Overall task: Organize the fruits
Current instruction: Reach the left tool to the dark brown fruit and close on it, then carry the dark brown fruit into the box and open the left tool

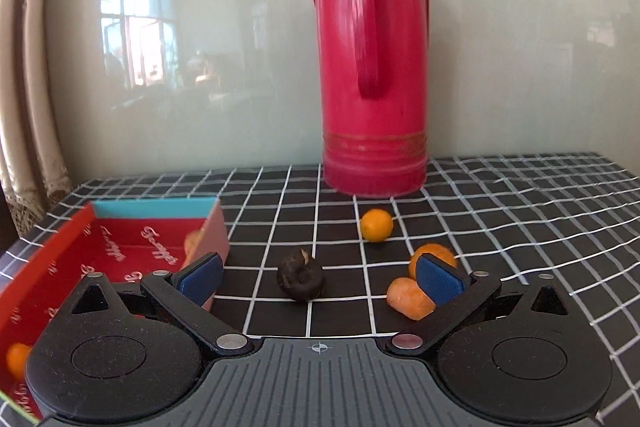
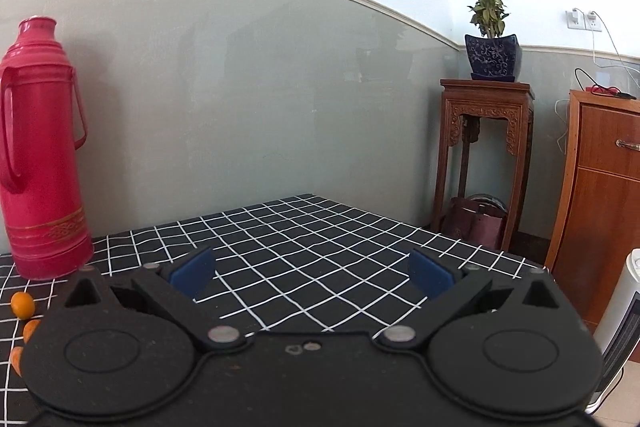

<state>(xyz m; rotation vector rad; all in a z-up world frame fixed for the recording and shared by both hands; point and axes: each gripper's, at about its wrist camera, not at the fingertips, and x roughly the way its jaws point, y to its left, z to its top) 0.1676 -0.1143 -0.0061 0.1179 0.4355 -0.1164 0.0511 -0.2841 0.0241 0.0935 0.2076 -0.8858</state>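
The left gripper (image 1: 320, 279), jaws spread wide and empty, frames the dark shrivelled fruit (image 1: 300, 278) beside the red box (image 1: 60, 259), so I would lower squarely and close gently, while the right gripper (image 2: 312, 275) hangs apart, idle.

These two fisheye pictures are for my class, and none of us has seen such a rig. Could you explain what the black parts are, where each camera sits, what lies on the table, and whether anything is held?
The black parts are hand-held grippers, one in each of a person's hands, each with a camera looking along its two blue-padded fingers.

Left camera: the left gripper is open and empty above a checked tablecloth. Ahead lie a dark wrinkled fruit, a small round orange fruit and two more orange fruits. A red box at the left already contains orange fruit. A pink thermos stands behind.

Right camera: the right gripper is open, holding nothing, over bare cloth.
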